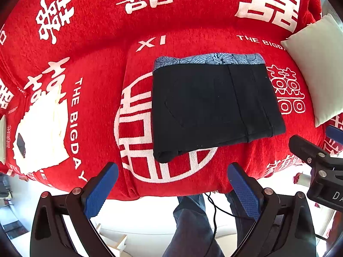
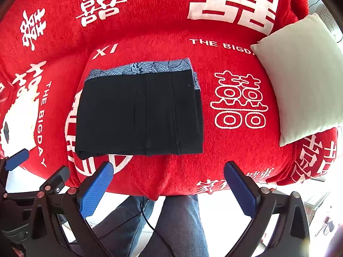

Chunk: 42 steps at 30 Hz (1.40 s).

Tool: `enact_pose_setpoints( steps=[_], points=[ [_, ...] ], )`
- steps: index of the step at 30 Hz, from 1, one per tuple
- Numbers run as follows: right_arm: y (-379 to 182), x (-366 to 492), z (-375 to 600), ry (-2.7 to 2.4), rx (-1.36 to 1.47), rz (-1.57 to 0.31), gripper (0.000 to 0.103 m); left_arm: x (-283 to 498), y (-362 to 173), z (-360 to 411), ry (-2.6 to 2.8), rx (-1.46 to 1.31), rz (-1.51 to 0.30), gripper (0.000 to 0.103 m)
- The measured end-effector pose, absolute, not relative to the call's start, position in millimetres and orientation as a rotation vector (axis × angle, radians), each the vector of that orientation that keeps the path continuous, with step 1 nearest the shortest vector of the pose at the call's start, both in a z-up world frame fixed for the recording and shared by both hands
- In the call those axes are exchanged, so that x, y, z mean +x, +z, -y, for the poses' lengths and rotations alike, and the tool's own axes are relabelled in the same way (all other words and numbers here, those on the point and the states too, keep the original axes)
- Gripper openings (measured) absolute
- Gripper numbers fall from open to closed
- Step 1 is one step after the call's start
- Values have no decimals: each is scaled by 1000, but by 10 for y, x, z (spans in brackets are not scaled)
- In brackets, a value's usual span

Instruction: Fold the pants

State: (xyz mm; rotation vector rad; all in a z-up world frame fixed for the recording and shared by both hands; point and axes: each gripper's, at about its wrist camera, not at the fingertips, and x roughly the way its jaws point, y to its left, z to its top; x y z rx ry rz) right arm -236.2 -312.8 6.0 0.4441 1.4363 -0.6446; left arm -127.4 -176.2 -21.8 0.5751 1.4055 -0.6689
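Both our blue-padded tongs, left gripper and right gripper, hang apart and empty off the red printed sofa cover's front edge, where the folded black pants could unfold if snagged.

One pair of folded black pants lies on one red blanket — beside one pale cushion. Two grippers show — the left gripper and the right gripper — each with two blue-padded fingers.
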Motion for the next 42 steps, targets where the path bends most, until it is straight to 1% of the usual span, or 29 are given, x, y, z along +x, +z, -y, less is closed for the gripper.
enact_pose_setpoints(
  steps=[42],
  points=[
    [131,-2368,3101,-651,415,-1426,103,-1320,-158,1759,-685,564,-1367,102]
  ],
)
